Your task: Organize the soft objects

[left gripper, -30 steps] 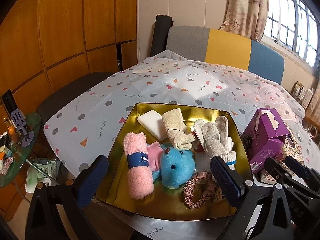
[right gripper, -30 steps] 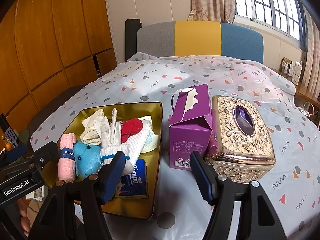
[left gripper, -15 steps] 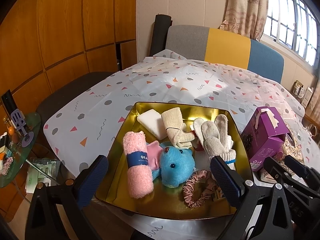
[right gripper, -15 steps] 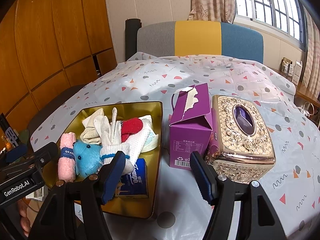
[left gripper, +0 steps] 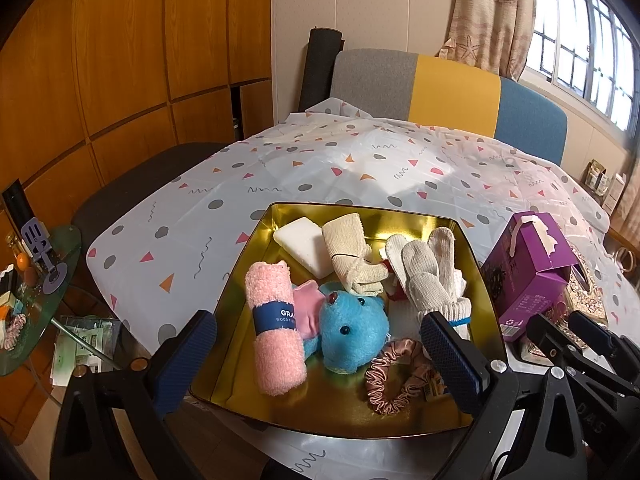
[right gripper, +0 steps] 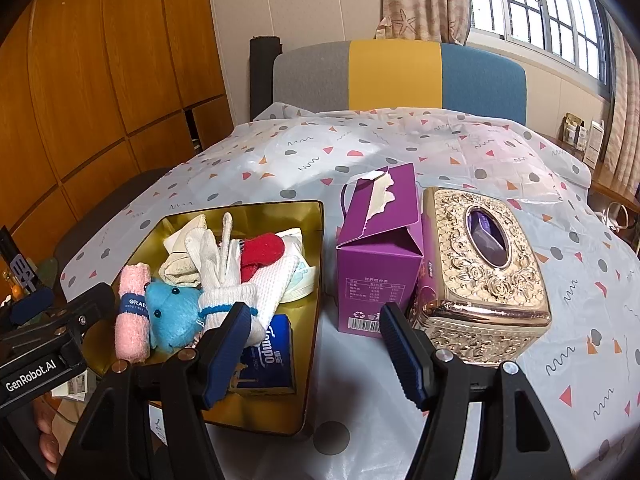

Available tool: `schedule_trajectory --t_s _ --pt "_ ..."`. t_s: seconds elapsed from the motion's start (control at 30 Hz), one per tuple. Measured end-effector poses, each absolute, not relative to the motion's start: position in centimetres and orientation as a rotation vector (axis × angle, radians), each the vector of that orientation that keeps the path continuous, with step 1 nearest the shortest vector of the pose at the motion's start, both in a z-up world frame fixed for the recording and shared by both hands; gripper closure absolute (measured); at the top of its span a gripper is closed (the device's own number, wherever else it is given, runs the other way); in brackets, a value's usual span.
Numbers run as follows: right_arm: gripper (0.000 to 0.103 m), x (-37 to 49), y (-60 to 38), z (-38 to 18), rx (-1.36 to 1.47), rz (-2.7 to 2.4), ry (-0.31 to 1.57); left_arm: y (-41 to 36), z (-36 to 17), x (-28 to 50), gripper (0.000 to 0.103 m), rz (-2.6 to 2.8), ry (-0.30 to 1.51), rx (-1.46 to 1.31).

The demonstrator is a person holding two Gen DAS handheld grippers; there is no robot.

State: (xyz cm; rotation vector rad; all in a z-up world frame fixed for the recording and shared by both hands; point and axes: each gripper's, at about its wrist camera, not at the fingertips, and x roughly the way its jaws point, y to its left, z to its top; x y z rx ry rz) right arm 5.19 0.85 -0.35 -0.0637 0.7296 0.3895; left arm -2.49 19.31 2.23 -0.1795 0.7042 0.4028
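A gold tray (left gripper: 360,212) (right gripper: 314,280) near the table's front edge holds soft items: a rolled pink towel (left gripper: 274,320) (right gripper: 130,316), a blue plush toy (left gripper: 352,332) (right gripper: 172,316), white knit gloves (left gripper: 428,276) (right gripper: 218,260), a beige cloth (left gripper: 352,252), a white pad (left gripper: 302,244), a pink scrunchie (left gripper: 390,376), a red sock (right gripper: 262,250) and a blue tissue pack (right gripper: 266,360). My left gripper (left gripper: 320,360) is open and empty, hovering over the tray's near edge. My right gripper (right gripper: 316,354) is open and empty, between the tray and the purple box.
A purple carton (right gripper: 380,256) (left gripper: 528,272) and an ornate gold tissue box (right gripper: 484,268) stand right of the tray on the patterned tablecloth (right gripper: 400,148). A glass side table (left gripper: 36,300) with clutter sits at the left. A striped sofa (left gripper: 440,92) is behind.
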Motion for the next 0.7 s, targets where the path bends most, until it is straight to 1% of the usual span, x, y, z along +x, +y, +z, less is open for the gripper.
schedule_trajectory --t_s 0.7 --pt "0.035 5.16 0.65 -0.7 -0.067 0.378 0.738 19.85 1.9 -2.59 0.0 0.403 0.695 -0.203"
